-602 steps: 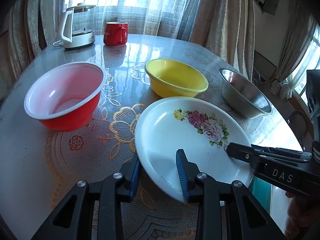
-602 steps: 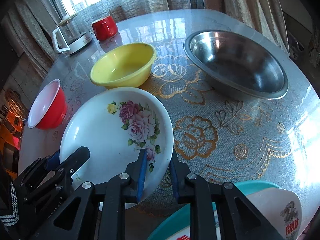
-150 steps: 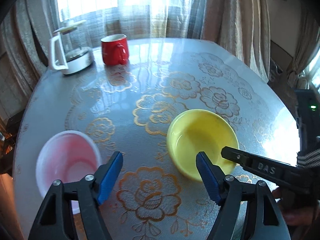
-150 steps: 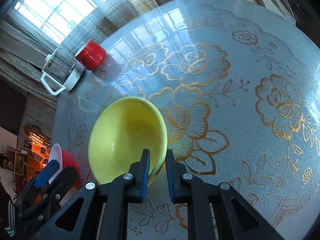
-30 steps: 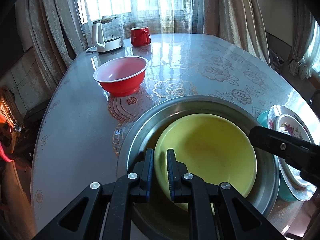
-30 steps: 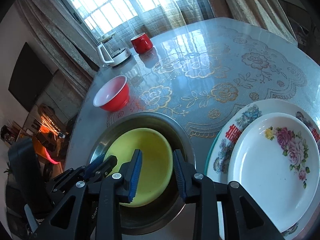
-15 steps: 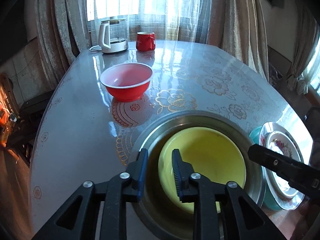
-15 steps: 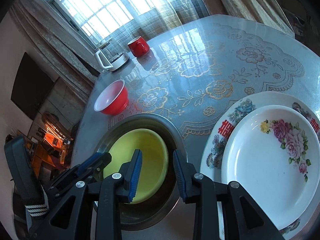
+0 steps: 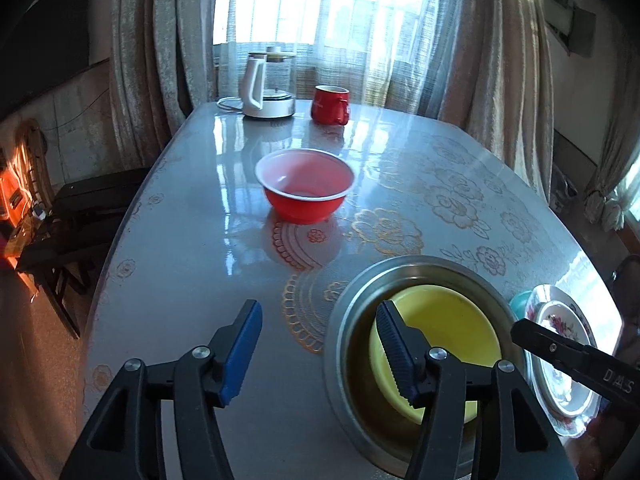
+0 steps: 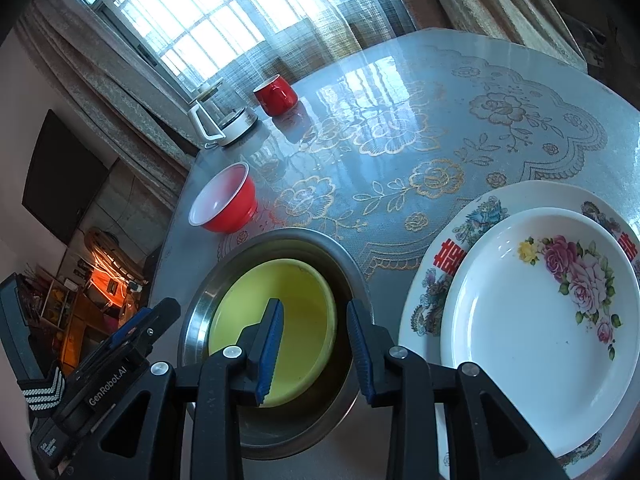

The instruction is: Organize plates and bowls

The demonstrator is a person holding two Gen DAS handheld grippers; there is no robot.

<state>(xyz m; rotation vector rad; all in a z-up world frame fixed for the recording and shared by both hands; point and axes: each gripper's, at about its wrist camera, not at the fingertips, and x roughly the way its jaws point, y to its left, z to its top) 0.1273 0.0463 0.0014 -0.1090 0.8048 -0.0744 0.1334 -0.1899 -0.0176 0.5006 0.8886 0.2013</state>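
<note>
Yellow bowl [image 10: 280,312] nested in steel bowl [image 10: 332,412], plates [image 10: 532,320] stacked; red bowl [image 9: 305,186] left. Both grippers [image 9: 320,354] [image 10: 314,354] spread, empty.

Home dining room (curtains [image 9: 160,40], kettle [image 9: 266,84], table [image 9: 180,208]).

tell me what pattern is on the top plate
Pink roses with green leaves on white top plate; clearest in the right wrist view.
</note>
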